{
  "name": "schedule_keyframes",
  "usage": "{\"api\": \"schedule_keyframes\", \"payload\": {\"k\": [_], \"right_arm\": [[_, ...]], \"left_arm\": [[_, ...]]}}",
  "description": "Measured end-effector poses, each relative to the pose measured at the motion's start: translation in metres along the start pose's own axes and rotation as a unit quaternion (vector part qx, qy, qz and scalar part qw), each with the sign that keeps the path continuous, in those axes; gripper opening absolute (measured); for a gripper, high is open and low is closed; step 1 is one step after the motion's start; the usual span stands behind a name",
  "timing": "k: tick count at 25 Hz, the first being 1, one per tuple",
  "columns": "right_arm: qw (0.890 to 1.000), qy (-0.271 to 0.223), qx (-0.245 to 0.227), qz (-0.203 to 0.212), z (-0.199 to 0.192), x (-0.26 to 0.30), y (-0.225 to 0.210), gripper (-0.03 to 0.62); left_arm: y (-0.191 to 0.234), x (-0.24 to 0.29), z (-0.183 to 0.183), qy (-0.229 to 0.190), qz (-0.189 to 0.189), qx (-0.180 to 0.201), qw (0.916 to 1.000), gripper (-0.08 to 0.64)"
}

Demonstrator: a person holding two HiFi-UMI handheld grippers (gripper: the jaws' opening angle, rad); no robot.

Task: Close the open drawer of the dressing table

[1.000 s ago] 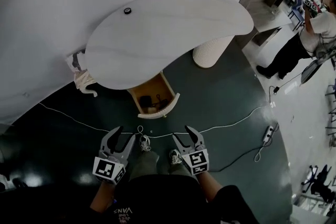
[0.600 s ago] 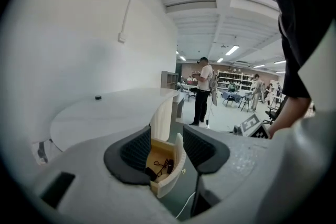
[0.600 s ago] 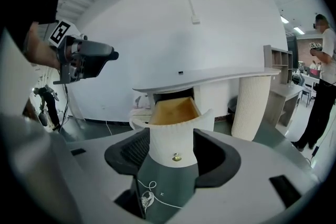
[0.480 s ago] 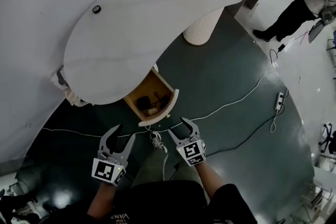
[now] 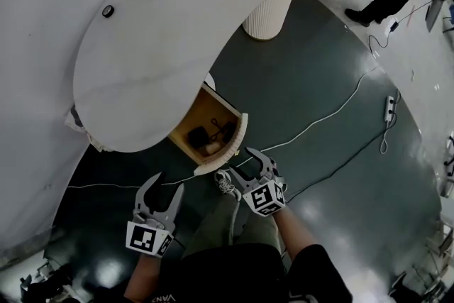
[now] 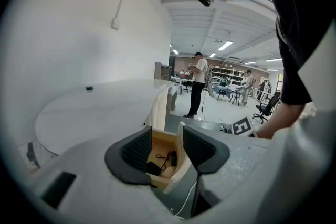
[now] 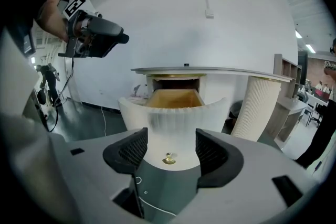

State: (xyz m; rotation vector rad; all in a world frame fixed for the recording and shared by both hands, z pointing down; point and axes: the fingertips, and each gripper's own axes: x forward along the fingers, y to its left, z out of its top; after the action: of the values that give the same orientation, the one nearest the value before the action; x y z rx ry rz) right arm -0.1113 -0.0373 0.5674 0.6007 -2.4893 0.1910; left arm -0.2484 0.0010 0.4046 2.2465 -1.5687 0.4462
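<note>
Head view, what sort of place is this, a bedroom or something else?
Probably a lab or open office set up for recording, not a bedroom. The dressing table stands alone on a dark glossy floor, a power strip lies on that floor, and office chairs show in the hall beyond.

tabletop: white; on it: small dark disc (near wall)

Bright even light from ceiling strips, glare patches on the shiny dark floor, heavy fisheye bending and black corners in both gripper views.
</note>
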Motion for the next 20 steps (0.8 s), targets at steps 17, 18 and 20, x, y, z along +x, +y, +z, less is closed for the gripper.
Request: {"api": "schedule_keyframes", "payload": {"k": [17, 18, 20], "right_arm": [[0.999, -0.041, -0.033, 0.012, -0.008, -0.001, -0.005, 0.279], [0.998, -0.045, -0.033, 0.012, -0.003, 0.004, -0.006, 0.279], [0.998, -0.056, -0.033, 0.012, 0.002, 0.006, -0.007, 0.279]], "left_arm": [[-0.022, -0.005, -0.037, -0.002, 0.020, -0.014, 0.9997, 0.186], [-0.019, -0.004, -0.036, -0.001, 0.018, -0.015, 0.9997, 0.186], [-0.023, -0.004, -0.038, 0.001, 0.017, -0.015, 0.9997, 0.186]]}}
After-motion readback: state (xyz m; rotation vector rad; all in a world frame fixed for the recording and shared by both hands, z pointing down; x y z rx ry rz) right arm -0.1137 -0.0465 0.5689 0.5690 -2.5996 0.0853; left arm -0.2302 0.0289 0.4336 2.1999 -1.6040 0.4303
